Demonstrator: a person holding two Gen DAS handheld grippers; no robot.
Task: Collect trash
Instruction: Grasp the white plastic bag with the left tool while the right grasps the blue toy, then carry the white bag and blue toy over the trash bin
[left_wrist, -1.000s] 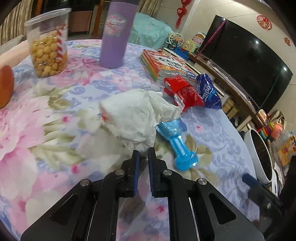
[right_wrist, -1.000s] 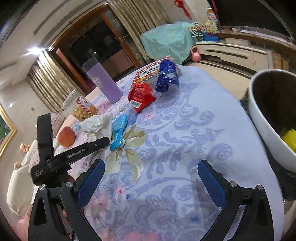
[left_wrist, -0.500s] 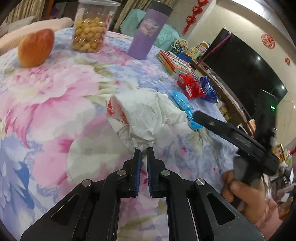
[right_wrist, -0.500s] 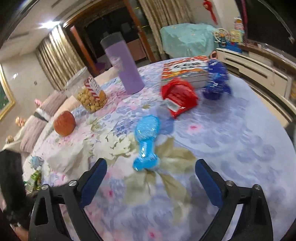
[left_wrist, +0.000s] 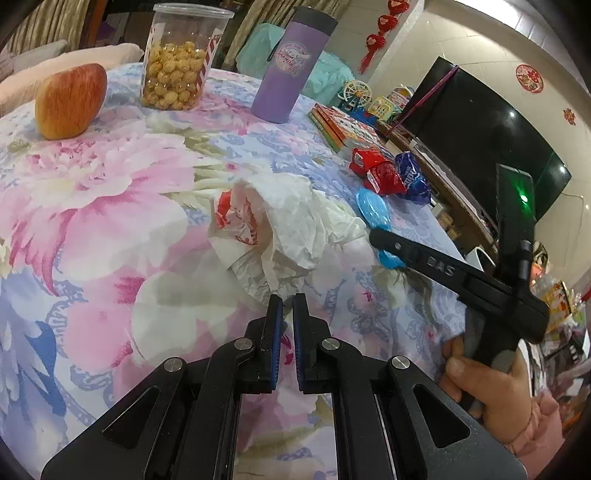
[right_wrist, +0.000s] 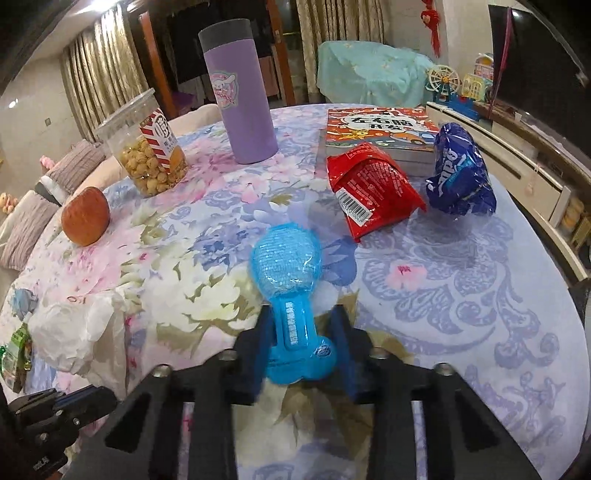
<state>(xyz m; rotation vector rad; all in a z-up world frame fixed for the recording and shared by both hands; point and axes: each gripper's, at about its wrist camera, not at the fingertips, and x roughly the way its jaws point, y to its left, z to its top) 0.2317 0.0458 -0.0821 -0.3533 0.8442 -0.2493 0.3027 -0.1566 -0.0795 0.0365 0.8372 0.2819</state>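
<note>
A blue plastic wrapper shaped like a dumbbell (right_wrist: 288, 288) lies on the floral tablecloth. My right gripper (right_wrist: 301, 319) straddles its narrow neck, fingers close on both sides; contact is blurred. In the left wrist view the wrapper (left_wrist: 373, 206) is partly hidden behind the right gripper's arm. A crumpled white paper bag with red print (left_wrist: 280, 229) lies just beyond my left gripper (left_wrist: 288, 306), which is shut and empty. The bag also shows in the right wrist view (right_wrist: 74, 332). A red snack packet (right_wrist: 373, 188) and a blue snack packet (right_wrist: 460, 173) lie farther back.
A purple tumbler (right_wrist: 240, 92), a tub of popcorn (right_wrist: 147, 151), an apple (right_wrist: 85, 216) and a book (right_wrist: 380, 129) stand on the table (right_wrist: 461, 295). A green wrapper (right_wrist: 14, 354) lies at its left edge. A television (left_wrist: 480, 129) stands beyond the right edge.
My right gripper has moved forward onto the blue wrapper and its jaws have narrowed from wide open to around the wrapper's neck. My left gripper stays shut near the paper bag.
</note>
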